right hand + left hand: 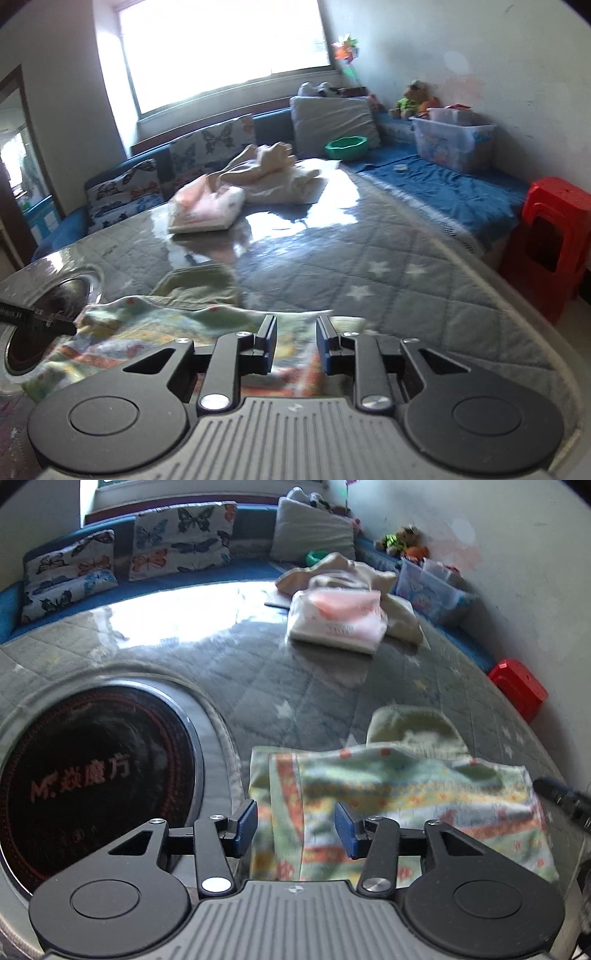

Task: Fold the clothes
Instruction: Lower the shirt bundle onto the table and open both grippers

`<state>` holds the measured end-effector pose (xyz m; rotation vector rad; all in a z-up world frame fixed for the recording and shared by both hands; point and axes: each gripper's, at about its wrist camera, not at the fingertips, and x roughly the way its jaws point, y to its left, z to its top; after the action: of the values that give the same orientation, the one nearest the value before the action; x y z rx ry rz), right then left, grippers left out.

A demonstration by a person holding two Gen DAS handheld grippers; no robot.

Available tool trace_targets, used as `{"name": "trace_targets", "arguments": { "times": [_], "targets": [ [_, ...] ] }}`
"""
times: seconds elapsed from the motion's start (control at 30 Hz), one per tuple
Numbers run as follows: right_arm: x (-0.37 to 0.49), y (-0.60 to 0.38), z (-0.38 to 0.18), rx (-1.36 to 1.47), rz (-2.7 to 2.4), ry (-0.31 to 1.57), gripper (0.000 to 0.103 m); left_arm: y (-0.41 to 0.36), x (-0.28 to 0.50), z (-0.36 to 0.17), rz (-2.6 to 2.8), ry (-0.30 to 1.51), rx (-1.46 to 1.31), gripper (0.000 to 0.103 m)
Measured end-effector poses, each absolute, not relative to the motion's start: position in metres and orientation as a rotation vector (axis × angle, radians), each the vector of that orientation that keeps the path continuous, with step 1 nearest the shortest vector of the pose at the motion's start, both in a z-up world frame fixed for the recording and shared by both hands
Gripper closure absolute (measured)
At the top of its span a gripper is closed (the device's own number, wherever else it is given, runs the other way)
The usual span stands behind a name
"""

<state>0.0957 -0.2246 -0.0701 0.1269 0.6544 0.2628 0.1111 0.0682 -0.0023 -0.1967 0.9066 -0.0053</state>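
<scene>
Nearest in both views: patterned garment [388, 797] spread flat on the quilted desk [258, 672], a pale green hood or collar bunched at its 12 o'clock edge. Left gripper [295, 829] wide open, holding nothing, blue pads hovering over the garment's 9 o'clock side near a lengthwise fold. Right gripper [295, 345] parted more narrowly, also empty, poised over the cloth's 3 o'clock edge; contact with the fabric impossible to confirm.

Farther at 12 o'clock: folded pink-and-white stack [205, 210] with a loose cream garment [273, 173] heaped just behind. Beyond, butterfly cushions [184, 535] along a blue bench.

Likely risks, as judgement only:
- Pinching a single layer at the fold, leaving the under-layer behind and skewing the crease.
- Uneven lift between the two grippers, dragging the cloth across the slick glossy cover.
- Left gripper straying toward the round black burner [92, 775] set into the desk at 9 o'clock, catching cloth on its rim.
- Bunched hood spoiling a flat fold if not tucked first.

Shown only from the left wrist: burner face with red lettering, and the right gripper's dark tip at 3 o'clock. Shown only from the right wrist: bright window [225, 48], red stool [550, 240] at 3 o'clock, green bowl [345, 146], clear storage bin [452, 144] in full.
</scene>
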Motion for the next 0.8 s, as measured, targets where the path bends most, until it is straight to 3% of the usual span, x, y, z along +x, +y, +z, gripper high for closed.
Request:
{"name": "trace_targets", "arguments": {
  "times": [0.13, 0.8],
  "targets": [
    [0.104, -0.212, -0.079, 0.108, 0.292, 0.672, 0.080, 0.062, 0.118, 0.005, -0.032, 0.872, -0.199, 0.069],
    [0.118, -0.203, -0.094, 0.050, 0.318, 0.684, 0.070, 0.028, 0.166, -0.024, -0.076, 0.918, -0.191, 0.068]
  ]
}}
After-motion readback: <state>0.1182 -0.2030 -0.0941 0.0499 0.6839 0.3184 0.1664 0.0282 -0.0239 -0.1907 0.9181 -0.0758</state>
